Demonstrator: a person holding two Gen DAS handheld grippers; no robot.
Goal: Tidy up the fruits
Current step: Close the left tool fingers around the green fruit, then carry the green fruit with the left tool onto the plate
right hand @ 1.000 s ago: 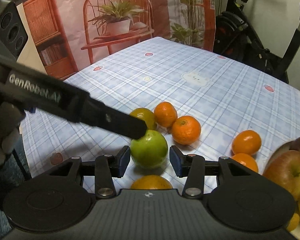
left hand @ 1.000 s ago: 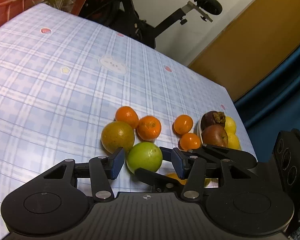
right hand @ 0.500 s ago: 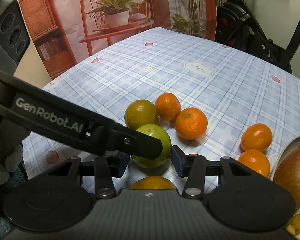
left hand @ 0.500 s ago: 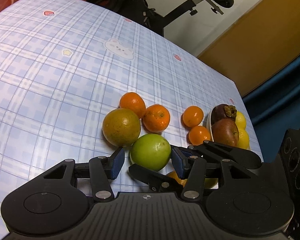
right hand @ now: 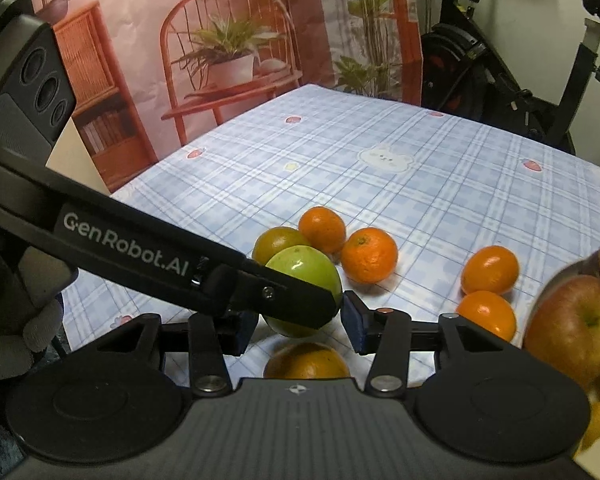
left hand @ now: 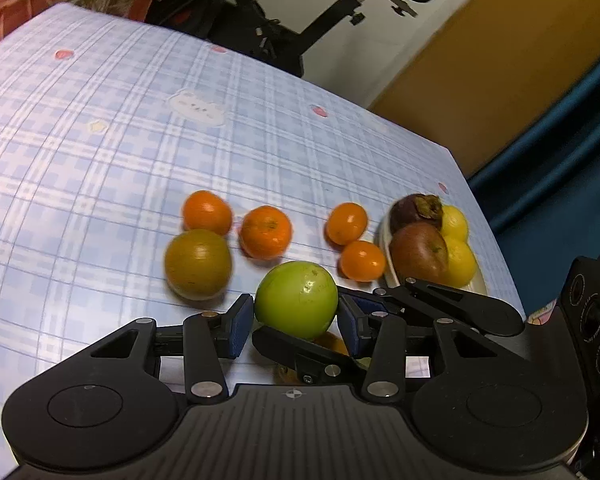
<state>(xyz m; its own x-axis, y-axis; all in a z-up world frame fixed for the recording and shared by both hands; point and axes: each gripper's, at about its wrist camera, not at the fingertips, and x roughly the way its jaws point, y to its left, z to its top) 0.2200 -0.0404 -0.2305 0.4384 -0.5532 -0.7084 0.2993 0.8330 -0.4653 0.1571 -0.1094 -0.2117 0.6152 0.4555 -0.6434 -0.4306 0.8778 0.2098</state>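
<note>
Between both claws [left hand: 296, 326], glossy round green fruit [left hand: 296, 300]

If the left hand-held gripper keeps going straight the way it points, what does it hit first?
The green fruit, already between the closing jaws of the left hand-held gripper, so it would meet that first. Beyond it lie an orange and the checked tablecloth; depth past the fruit is hard to judge.

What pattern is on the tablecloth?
Pale blue and white plaid tablecloth with small cartoon prints, clearest in the right wrist view.
</note>
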